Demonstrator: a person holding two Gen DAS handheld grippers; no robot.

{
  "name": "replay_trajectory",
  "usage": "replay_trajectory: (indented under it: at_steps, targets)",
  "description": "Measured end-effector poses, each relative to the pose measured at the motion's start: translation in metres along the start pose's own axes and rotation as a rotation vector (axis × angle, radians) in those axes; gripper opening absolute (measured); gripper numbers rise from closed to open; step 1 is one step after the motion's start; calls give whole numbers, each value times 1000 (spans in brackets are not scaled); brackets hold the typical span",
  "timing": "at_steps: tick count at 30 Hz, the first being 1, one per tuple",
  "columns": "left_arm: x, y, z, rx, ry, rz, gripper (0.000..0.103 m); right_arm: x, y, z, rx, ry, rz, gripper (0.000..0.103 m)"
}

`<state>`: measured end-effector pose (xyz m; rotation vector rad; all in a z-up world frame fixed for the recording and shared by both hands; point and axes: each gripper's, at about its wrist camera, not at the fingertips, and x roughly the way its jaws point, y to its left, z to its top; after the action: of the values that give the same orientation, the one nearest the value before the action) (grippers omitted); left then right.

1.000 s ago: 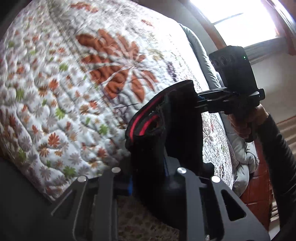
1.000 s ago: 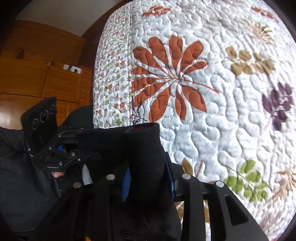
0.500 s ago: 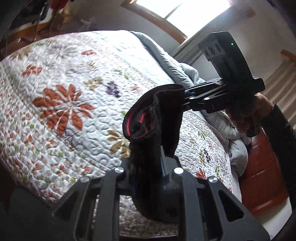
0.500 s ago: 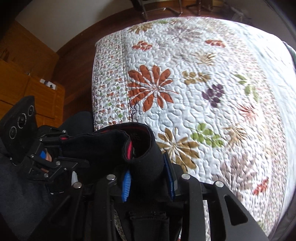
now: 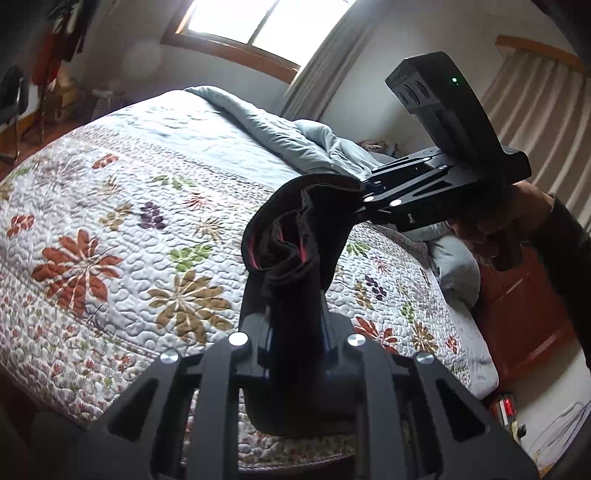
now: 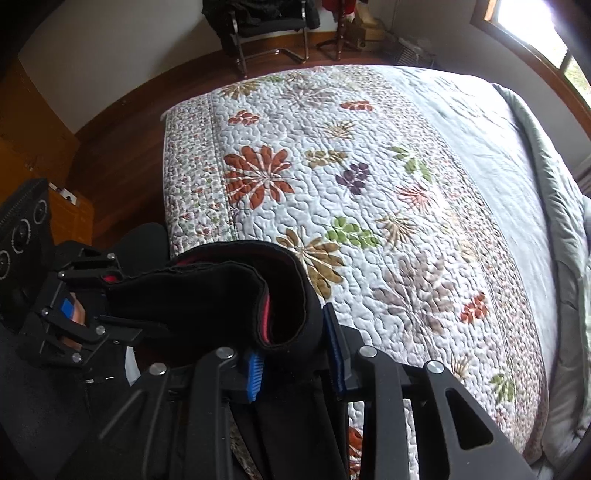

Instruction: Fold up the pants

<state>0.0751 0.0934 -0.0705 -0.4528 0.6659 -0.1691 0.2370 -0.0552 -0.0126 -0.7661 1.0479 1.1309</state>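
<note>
The black pants with red inner trim [image 5: 295, 251] hang bunched between both grippers, held in the air above the near edge of the bed. My left gripper [image 5: 295, 332] is shut on one end of the waistband. My right gripper [image 6: 295, 354] is shut on the other end of the pants [image 6: 221, 295]. In the left wrist view the right gripper [image 5: 364, 197] comes in from the right, gripping the cloth. In the right wrist view the left gripper [image 6: 99, 302] comes in from the left, gripping the cloth. The rest of the pants hangs below, out of sight.
A floral quilt [image 5: 129, 221] covers the bed [image 6: 369, 184]. A grey duvet [image 5: 295, 147] is bunched along the far side. A chair [image 6: 266, 29] stands on the wooden floor beyond the bed. A wooden cabinet [image 5: 524, 314] stands to the right.
Both grippers have risen with the pants; the bed now looks farther below and more of the room shows. Both grips stay shut on the cloth.
</note>
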Motion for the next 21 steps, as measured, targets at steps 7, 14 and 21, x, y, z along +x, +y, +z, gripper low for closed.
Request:
replay_trajectory:
  at_steps: [7, 14, 21]
  targets:
    - [6, -44, -5, 115, 14, -15, 17, -24, -7, -38, 35, -23, -59, 29]
    - [19, -87, -17, 222, 32, -22, 17, -37, -16, -79, 68, -47, -100, 29]
    - [36, -130, -34, 335, 59, -28, 17, -43, -22, -122, 80, -49, -152, 29]
